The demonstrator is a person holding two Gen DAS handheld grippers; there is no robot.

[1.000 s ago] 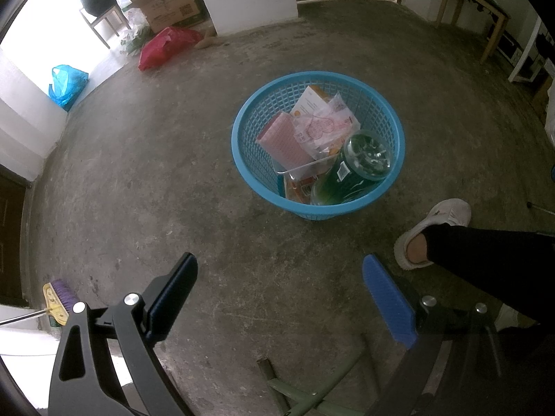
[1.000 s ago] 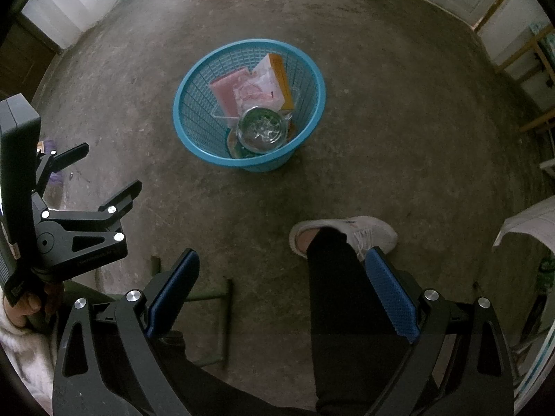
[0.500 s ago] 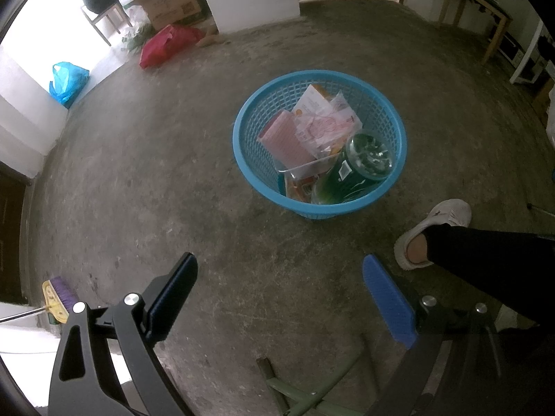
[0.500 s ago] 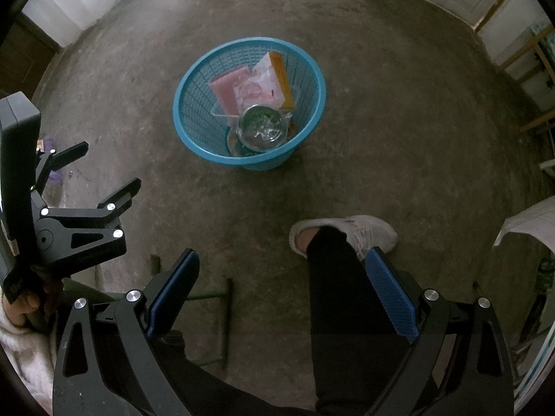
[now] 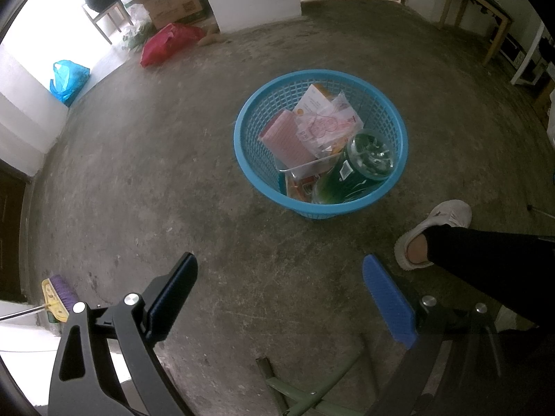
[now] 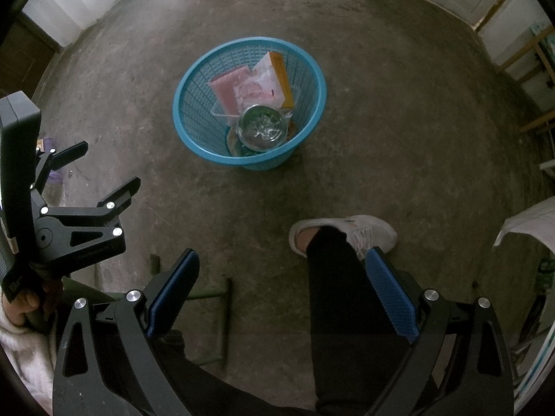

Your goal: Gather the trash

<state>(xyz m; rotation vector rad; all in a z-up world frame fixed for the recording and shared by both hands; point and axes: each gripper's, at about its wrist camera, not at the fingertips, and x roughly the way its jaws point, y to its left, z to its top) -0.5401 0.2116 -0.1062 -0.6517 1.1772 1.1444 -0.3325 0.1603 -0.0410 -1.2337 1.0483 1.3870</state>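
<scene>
A blue plastic basket (image 5: 249, 152) (image 6: 194, 131) stands on the concrete floor. Inside lie a green glass bottle (image 5: 360, 166) (image 6: 263, 128), a pink pack (image 5: 284, 138) (image 6: 225, 90), a white and orange wrapper (image 5: 322, 121) (image 6: 267, 79) and a clear tray. My left gripper (image 5: 281, 291) hovers open and empty, well short of the basket; it also shows at the left of the right wrist view (image 6: 107, 170). Further back and higher, my right gripper (image 6: 282, 284) is open and empty too.
A person's black trouser leg and white shoe (image 5: 433, 228) (image 6: 347, 235) stand just right of the basket. A green metal frame (image 5: 305, 388) lies below the grippers. A broom head (image 5: 57, 294) is at the left; a red bag (image 5: 166, 43), a blue bag (image 5: 67, 79) and cardboard boxes (image 5: 170, 0) lie far back.
Both views have barely shifted; the basket drifts slightly in frame. Both grippers stay open and empty.
</scene>
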